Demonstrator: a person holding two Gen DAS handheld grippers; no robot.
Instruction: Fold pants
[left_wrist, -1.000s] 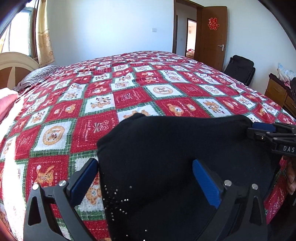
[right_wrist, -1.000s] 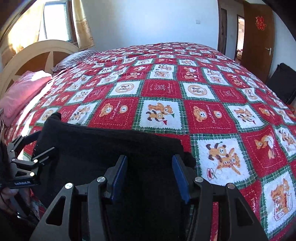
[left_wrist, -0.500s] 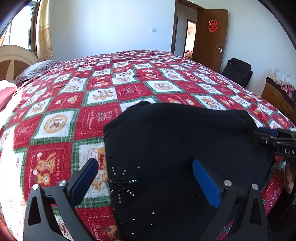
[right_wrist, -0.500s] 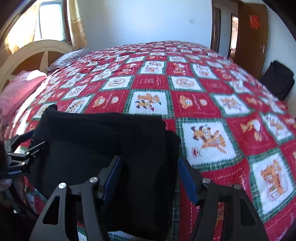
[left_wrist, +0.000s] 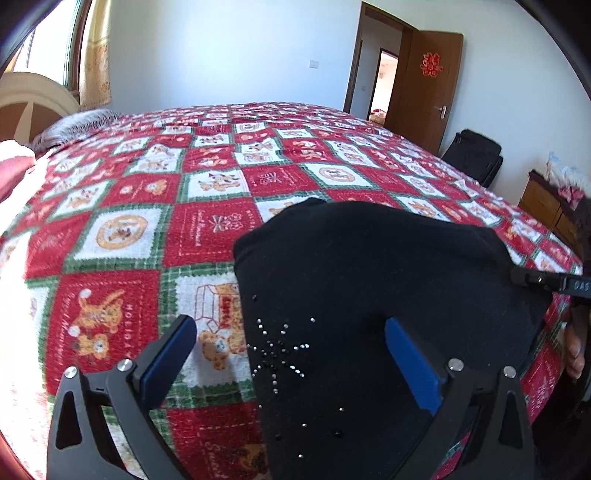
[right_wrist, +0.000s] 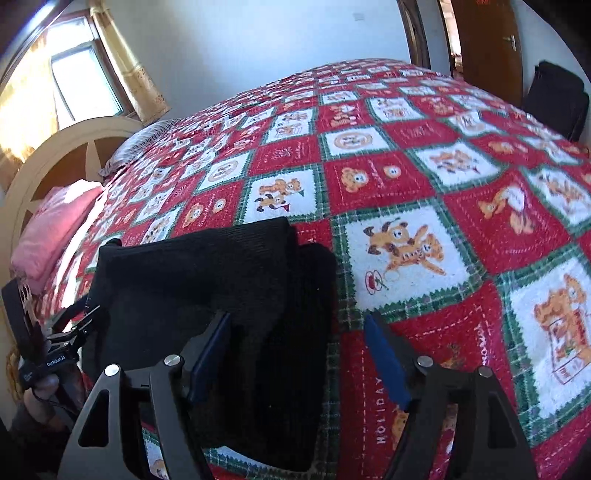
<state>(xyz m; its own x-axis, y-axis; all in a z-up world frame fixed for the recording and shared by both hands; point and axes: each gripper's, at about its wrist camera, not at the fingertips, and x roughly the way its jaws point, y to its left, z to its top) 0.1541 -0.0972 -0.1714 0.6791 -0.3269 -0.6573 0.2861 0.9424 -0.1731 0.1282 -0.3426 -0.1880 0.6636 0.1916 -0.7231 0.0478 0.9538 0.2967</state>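
Folded black pants (left_wrist: 369, 280) with a star of small rhinestones (left_wrist: 277, 347) lie on the near edge of the bed. My left gripper (left_wrist: 291, 354) hangs open just above them, its blue pads wide apart; one is over the blanket, the other over the cloth. In the right wrist view the same pants (right_wrist: 229, 280) lie as a thick folded stack. My right gripper (right_wrist: 295, 354) is opening. The pants' right edge sits between its pads (right_wrist: 384, 365), which do not press it. Each gripper shows in the other's view, the right gripper (left_wrist: 546, 282) and the left gripper (right_wrist: 62, 343).
A red, white and green patchwork blanket (left_wrist: 207, 221) covers the whole bed. Pink bedding (right_wrist: 51, 229) and a cream headboard (right_wrist: 55, 158) are at the left. A brown door (left_wrist: 432, 85), a black bag (left_wrist: 476, 155) and a wooden dresser (left_wrist: 546, 210) stand to the right.
The right gripper's jaws have spread wider and let go of the pants. Both views have drawn back, so more of the folded pants and their rhinestones show.
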